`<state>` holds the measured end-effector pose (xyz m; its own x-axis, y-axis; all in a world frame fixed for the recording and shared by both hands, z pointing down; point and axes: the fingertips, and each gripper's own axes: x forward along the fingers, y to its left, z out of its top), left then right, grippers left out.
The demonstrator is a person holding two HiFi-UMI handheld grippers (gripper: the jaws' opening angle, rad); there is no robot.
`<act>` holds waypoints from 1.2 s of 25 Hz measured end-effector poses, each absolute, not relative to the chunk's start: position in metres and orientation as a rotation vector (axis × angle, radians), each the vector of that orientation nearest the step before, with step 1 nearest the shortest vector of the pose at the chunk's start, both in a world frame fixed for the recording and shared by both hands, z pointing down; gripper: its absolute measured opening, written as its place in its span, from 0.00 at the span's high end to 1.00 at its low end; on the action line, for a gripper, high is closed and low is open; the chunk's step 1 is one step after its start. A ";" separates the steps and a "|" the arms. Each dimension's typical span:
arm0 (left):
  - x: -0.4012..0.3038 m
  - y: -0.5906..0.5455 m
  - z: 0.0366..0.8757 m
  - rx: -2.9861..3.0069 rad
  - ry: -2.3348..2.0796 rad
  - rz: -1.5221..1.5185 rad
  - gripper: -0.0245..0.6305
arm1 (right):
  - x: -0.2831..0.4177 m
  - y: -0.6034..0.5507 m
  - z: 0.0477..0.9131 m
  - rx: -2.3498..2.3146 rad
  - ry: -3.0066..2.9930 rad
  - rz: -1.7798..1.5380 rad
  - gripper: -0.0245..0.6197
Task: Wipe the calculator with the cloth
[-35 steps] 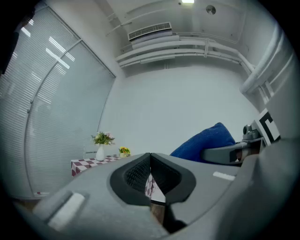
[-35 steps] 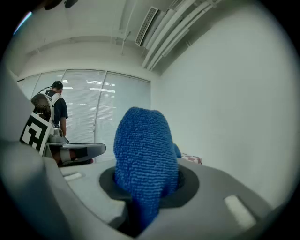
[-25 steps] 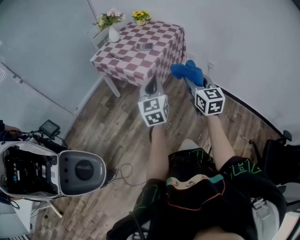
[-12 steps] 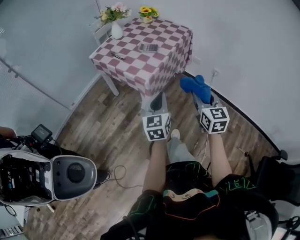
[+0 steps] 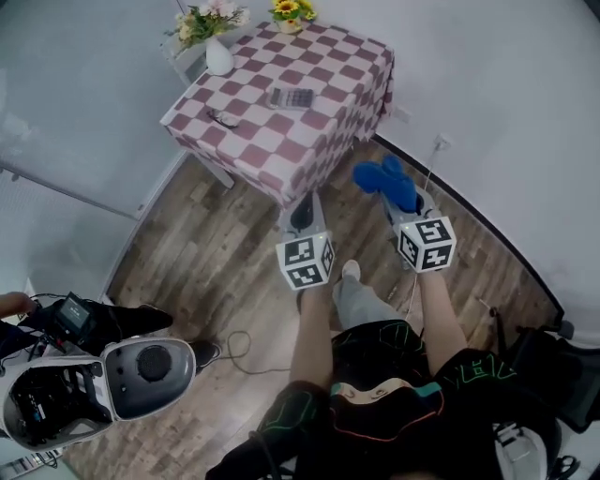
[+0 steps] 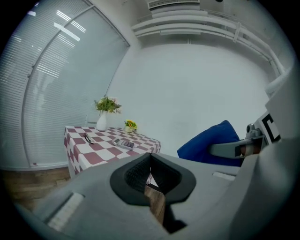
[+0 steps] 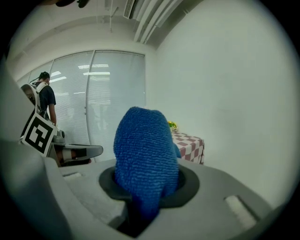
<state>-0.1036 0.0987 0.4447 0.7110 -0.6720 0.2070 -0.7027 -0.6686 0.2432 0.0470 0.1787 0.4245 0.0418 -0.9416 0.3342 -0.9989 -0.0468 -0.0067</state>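
The grey calculator (image 5: 290,97) lies flat on the table with the red-and-white checked cover (image 5: 309,141), far ahead of both grippers. It also shows small in the left gripper view as the calculator (image 6: 123,143). My right gripper (image 5: 405,200) is shut on the blue cloth (image 5: 382,179), which bulges out past the jaws; up close the cloth (image 7: 143,154) fills the middle of the right gripper view. My left gripper (image 5: 302,210) hangs beside it over the wooden floor, jaws together, holding nothing. Both stay short of the table's near edge.
A white vase of flowers (image 5: 217,58), a small pot of yellow flowers (image 5: 287,11) and a dark small item (image 5: 221,118) share the tabletop. A grey and white machine (image 5: 141,373) stands at lower left with a cable (image 5: 239,342). White walls close in behind and right.
The table has drawn nearer and sits larger in the head view. Both grippers stay side by side in front of the body, the cloth still held in the right one.
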 end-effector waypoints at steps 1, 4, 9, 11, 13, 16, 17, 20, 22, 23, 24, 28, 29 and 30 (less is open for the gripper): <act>-0.094 0.091 0.448 2.605 -1.082 0.150 0.95 | 0.058 0.171 0.427 2.083 -1.996 0.375 0.79; -0.062 0.067 0.447 2.591 -1.098 0.158 0.95 | 0.091 0.142 0.426 2.070 -2.021 0.393 0.79; -0.019 0.036 0.431 2.624 -1.126 0.195 0.95 | 0.136 0.100 0.415 2.079 -2.078 0.412 0.79; -0.009 0.023 0.423 2.649 -1.149 0.218 0.95 | 0.144 0.085 0.408 2.067 -2.085 0.363 0.79; -0.004 0.011 0.421 2.655 -1.173 0.246 0.95 | 0.146 0.075 0.405 2.038 -2.100 0.314 0.79; 0.011 0.000 0.424 2.653 -1.175 0.276 0.95 | 0.154 0.067 0.405 2.030 -2.112 0.294 0.79; 0.020 -0.002 0.423 2.663 -1.158 0.276 0.95 | 0.160 0.065 0.404 2.040 -2.107 0.293 0.79; 0.048 -0.006 0.419 2.707 -1.099 0.272 0.95 | 0.178 0.063 0.403 2.075 -2.095 0.300 0.79; 0.060 -0.012 0.417 2.720 -1.081 0.273 0.95 | 0.192 0.062 0.404 2.088 -2.081 0.313 0.79; 0.064 -0.016 0.417 2.721 -1.082 0.270 0.95 | 0.199 0.062 0.405 2.094 -2.068 0.320 0.79; 0.067 -0.020 0.417 2.720 -1.088 0.266 0.95 | 0.206 0.060 0.407 2.099 -2.052 0.326 0.79; 0.074 -0.042 0.419 2.689 -1.117 0.228 0.95 | 0.225 0.041 0.407 2.084 -2.026 0.323 0.79; 0.073 -0.047 0.420 2.679 -1.127 0.222 0.95 | 0.225 0.033 0.407 2.072 -2.032 0.322 0.79; 0.070 -0.053 0.422 2.666 -1.141 0.220 0.95 | 0.224 0.025 0.406 2.058 -2.044 0.324 0.79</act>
<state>0.0705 -0.0528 0.4221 0.6851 -0.6919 0.2278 -0.7270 -0.6692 0.1538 0.2243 0.0245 0.4065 0.0068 -0.9509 0.3094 -1.0000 -0.0065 0.0021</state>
